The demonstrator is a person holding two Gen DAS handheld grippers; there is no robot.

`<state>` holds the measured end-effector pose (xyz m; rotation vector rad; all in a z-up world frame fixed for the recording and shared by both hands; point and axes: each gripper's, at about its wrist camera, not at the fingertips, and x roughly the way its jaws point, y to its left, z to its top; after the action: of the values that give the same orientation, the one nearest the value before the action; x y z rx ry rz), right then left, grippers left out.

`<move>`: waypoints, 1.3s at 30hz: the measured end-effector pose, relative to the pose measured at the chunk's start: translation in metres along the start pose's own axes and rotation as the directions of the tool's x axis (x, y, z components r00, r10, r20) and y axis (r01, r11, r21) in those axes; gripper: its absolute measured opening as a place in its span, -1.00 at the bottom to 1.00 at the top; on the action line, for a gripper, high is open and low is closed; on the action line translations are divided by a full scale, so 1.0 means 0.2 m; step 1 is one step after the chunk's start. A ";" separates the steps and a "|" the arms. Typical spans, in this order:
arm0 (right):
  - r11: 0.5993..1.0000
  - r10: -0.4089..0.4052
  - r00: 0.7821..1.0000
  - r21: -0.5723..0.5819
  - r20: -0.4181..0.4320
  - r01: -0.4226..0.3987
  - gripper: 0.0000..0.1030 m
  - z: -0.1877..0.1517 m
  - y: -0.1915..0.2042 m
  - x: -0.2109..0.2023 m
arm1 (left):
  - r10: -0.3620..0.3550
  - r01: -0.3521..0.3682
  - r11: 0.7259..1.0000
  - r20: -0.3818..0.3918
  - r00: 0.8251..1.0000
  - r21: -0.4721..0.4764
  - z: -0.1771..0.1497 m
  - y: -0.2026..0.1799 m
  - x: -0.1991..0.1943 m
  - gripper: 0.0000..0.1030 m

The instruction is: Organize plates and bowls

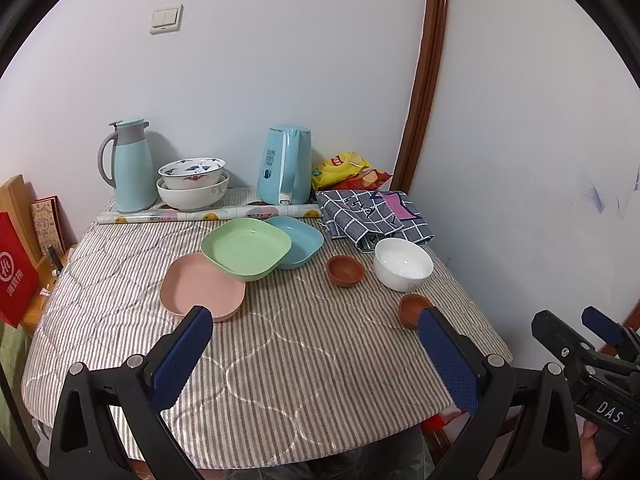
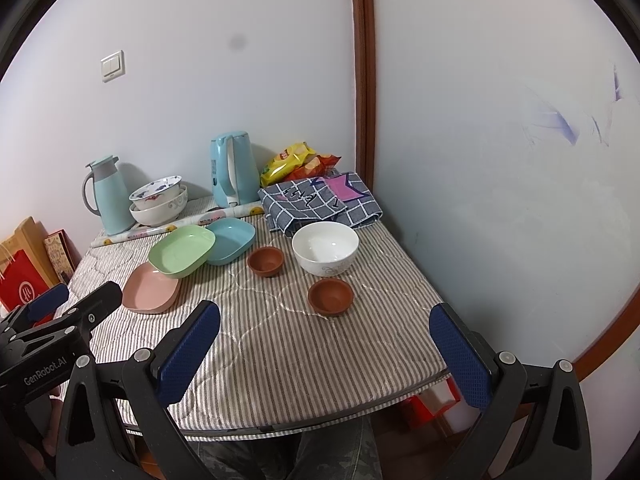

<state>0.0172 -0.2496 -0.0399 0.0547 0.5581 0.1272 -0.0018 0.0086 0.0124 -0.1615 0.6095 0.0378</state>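
Note:
Three square plates overlap in a row on the striped table: pink [image 1: 202,286] [image 2: 150,289], green [image 1: 245,248] [image 2: 182,251], blue [image 1: 298,240] [image 2: 232,239]. To their right stand a white bowl [image 1: 403,263] [image 2: 325,249] and two small brown bowls, one farther [image 1: 345,270] [image 2: 265,261] and one nearer [image 1: 412,307] [image 2: 330,295]. My left gripper [image 1: 316,356] is open and empty above the table's front, and its tips show in the right wrist view [image 2: 76,296]. My right gripper [image 2: 325,354] is open and empty above the front edge, and it shows at the left wrist view's right edge [image 1: 572,326].
At the back stand a thermos jug [image 1: 130,164], two stacked patterned bowls [image 1: 193,186], a blue kettle [image 1: 285,164], snack bags [image 1: 344,168], a folded checked cloth [image 1: 374,216] and a rolled sheet [image 1: 208,214]. Walls close the back and right. A red bag [image 1: 16,268] stands left.

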 end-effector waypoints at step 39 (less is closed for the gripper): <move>0.982 0.175 0.960 -0.035 -0.217 -0.187 0.74 0.28 0.34 0.93 | 0.132 -0.158 0.981 -0.213 0.968 -0.111 0.27 0.47 0.78 0.91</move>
<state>0.1967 -0.1587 -0.0849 0.0388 0.7638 0.3295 0.1493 0.1079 -0.0475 -0.2466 0.8250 0.2043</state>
